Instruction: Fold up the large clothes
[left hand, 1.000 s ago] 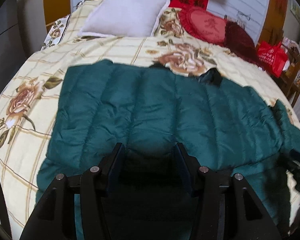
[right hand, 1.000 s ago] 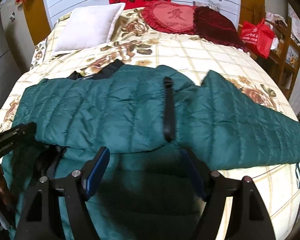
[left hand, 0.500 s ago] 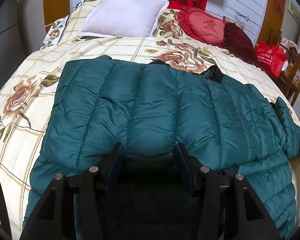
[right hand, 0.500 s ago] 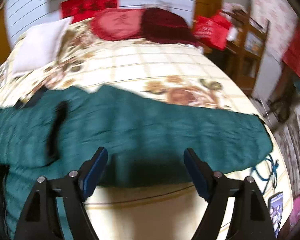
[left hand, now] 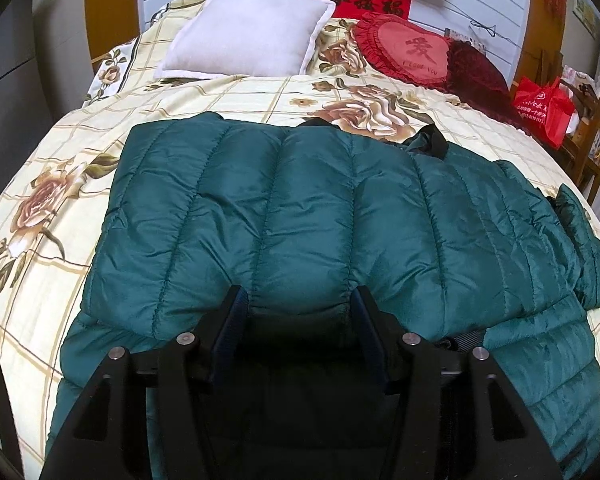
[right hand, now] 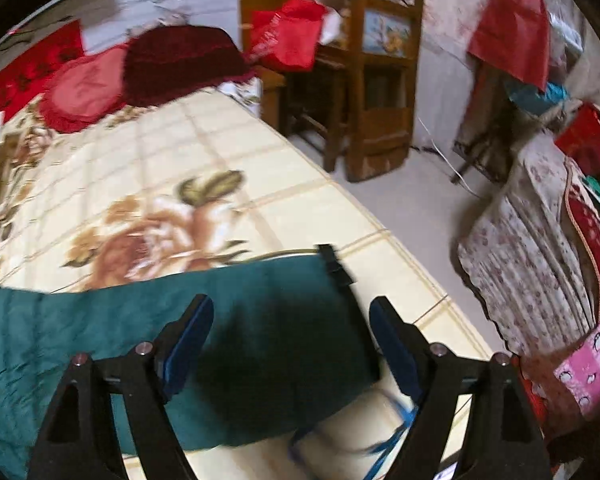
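A flowered bed (left hand: 228,96) carries my green down jacket (left hand: 300,208), one side already folded over its body, the folded edge just ahead of my left gripper (left hand: 298,308), whose jaws stand apart with nothing pinched. My right gripper (right hand: 290,332) hangs over the outstretched sleeve (right hand: 260,312), jaws wide and just opened further, gripping nothing; I judge that sleeve and the final folds remain

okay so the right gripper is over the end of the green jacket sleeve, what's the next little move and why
Probably lower the right gripper and close it on the sleeve near its cuff. Its jaws, which have just been opening, straddle the sleeve without pressing it, and it still lies stretched out across the bedspread, unfolded.
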The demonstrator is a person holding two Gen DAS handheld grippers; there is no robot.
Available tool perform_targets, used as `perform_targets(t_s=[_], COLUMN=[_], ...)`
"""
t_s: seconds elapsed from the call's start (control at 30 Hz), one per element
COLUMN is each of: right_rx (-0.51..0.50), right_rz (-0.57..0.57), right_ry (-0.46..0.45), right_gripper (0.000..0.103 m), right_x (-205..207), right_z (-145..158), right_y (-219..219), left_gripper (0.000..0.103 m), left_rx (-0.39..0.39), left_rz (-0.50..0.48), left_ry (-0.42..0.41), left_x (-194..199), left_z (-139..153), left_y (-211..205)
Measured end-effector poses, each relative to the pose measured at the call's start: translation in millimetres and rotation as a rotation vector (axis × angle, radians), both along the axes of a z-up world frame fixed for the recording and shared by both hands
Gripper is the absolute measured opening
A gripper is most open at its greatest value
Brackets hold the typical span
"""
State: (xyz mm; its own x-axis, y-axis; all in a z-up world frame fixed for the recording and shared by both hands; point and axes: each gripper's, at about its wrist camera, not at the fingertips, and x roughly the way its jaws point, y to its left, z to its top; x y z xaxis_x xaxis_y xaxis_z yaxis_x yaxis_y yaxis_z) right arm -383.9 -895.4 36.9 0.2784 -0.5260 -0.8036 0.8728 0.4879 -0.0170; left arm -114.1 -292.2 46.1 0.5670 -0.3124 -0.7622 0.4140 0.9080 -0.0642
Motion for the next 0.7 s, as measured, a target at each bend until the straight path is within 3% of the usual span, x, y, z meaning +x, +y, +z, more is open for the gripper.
perform_targets(t_s=[0.17, 0.23, 0.27, 0.33, 0.37, 0.47, 0.7], right_rx=[0.111, 0.148, 0.144, 0.135, 0.115, 0.058, 0.021], right_rz=[-0.001, 0.011, 0.016, 0.049, 0.064, 0.134, 0.374], right_ry=[0.052, 0.03, -0.012, -0.043, -0.032, -0.049, -0.23], right_gripper=[0.083, 0.081, 0.072, 0.036, 0.018, 0.016, 0.015], right_x=[5, 4, 2, 3, 5, 11, 36], right_z=[-43, -57, -56, -49, -43, -13, 88], right_y=[-24, -23, -19, -11, -4, 17, 98], left_gripper=[0.036, 0.037, 0.037, 0.037, 0.037, 0.037, 0.037], left_rx=[0.004, 0.009, 0.013, 0.022, 0.025, 0.027, 0.036], left_rz=[0.0, -0.001, -0.001, -0.003, -0.003, -0.006, 0.007], left_ry=[-0.004, -0.008, -0.01, -0.016, -0.018, -0.02, -0.063], left_x=[0, 0, 0, 0, 0, -1, -6], left_z=[0, -1, -2, -3, -3, -1, 21], left_y=[0, -1, -2, -3, -4, -3, 8])
